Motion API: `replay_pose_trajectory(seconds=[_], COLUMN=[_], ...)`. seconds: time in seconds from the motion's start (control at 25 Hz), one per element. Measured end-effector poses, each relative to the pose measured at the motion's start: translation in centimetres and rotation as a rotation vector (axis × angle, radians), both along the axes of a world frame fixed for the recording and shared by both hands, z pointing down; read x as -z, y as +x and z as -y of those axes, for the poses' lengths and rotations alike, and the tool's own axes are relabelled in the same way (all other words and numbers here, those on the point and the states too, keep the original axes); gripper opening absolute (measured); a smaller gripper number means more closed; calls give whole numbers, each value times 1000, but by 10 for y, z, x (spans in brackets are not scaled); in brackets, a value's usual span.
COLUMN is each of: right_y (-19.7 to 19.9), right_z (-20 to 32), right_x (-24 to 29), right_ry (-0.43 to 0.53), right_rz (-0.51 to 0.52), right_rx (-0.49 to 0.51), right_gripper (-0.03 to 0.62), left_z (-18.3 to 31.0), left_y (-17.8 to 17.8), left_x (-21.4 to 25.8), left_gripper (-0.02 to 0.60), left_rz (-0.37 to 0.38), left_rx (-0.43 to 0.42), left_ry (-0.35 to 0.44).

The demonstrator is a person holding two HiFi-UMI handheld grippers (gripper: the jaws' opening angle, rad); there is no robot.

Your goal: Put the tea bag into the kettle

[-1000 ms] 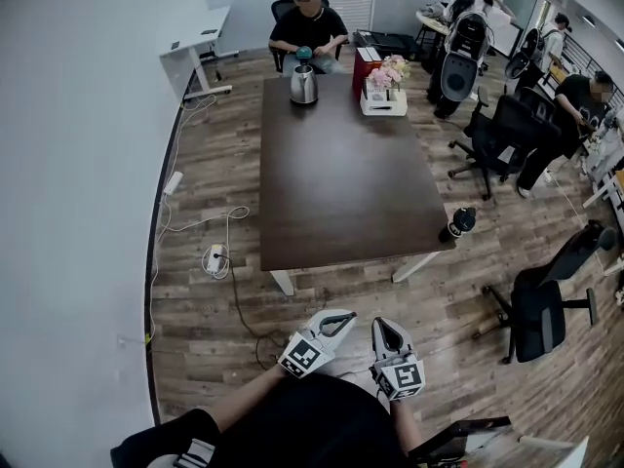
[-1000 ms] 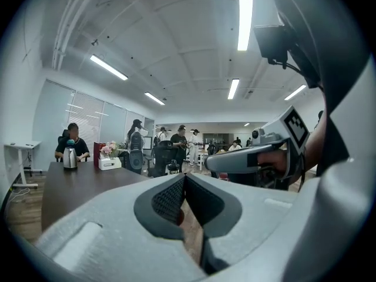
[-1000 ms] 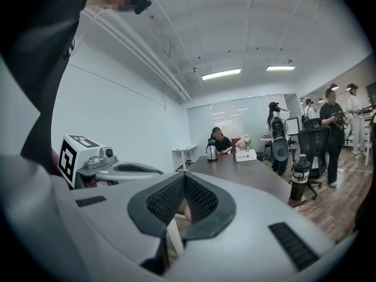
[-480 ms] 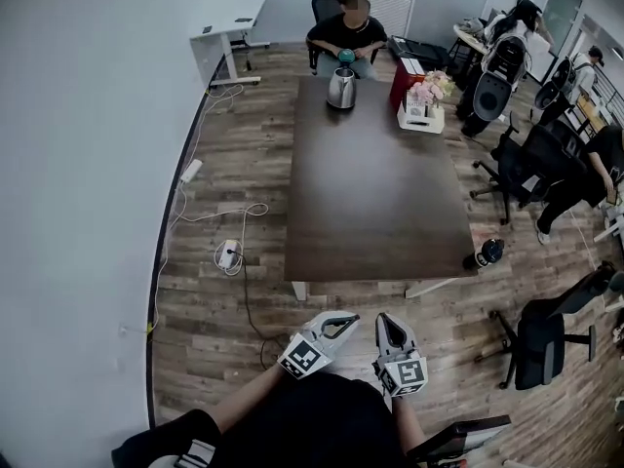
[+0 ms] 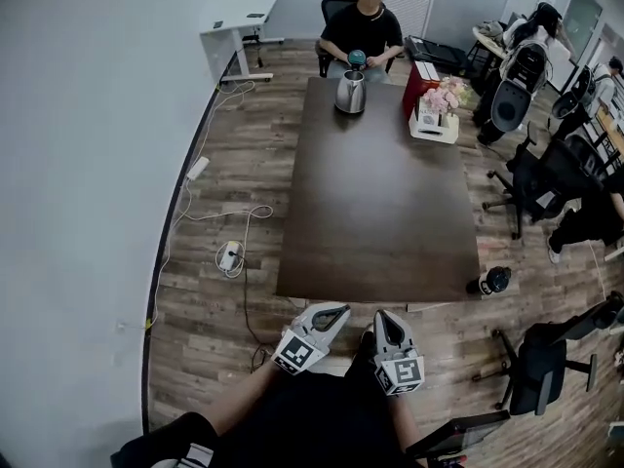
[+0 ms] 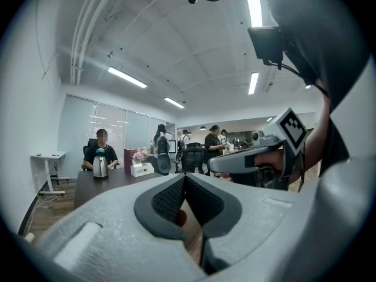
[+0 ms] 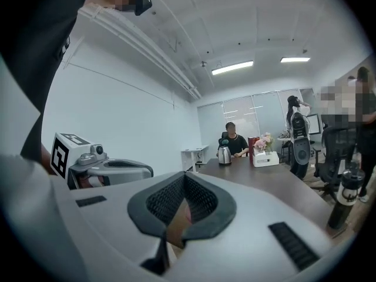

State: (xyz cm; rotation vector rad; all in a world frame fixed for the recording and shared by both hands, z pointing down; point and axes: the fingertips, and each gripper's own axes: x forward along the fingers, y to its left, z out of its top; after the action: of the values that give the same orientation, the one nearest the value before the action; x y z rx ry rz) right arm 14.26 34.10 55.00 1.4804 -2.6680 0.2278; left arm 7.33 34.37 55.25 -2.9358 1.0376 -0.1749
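Down the dark table (image 5: 380,213), at its far end, stood the kettle (image 5: 350,94), straight ahead of the left gripper (image 5: 334,313) and right gripper (image 5: 382,320), both closed empty by its near edge; no tea bag showed.

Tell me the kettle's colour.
Shiny silver kettle, dark handle; the head view shows it best.

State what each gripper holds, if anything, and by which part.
Nothing. The left gripper and right gripper are both shut and empty; the kettle stands far off.

Steel kettle (image 5: 350,94) upright, far end of dark table (image 5: 380,213).
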Motion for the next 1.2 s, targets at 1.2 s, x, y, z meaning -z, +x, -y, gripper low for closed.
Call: replay_pose_trajectory(seconds=[1.2], right_y=[156], right_z=[207], right_x=[-11], right_ry=[-73], right_rz=[35], right_rx=[171], right_gripper=[6], left_z=[186], left_y=[152], left_x=[1], left_gripper=[5], left_rz=[30], left_rx=[155], left_ry=[-102])
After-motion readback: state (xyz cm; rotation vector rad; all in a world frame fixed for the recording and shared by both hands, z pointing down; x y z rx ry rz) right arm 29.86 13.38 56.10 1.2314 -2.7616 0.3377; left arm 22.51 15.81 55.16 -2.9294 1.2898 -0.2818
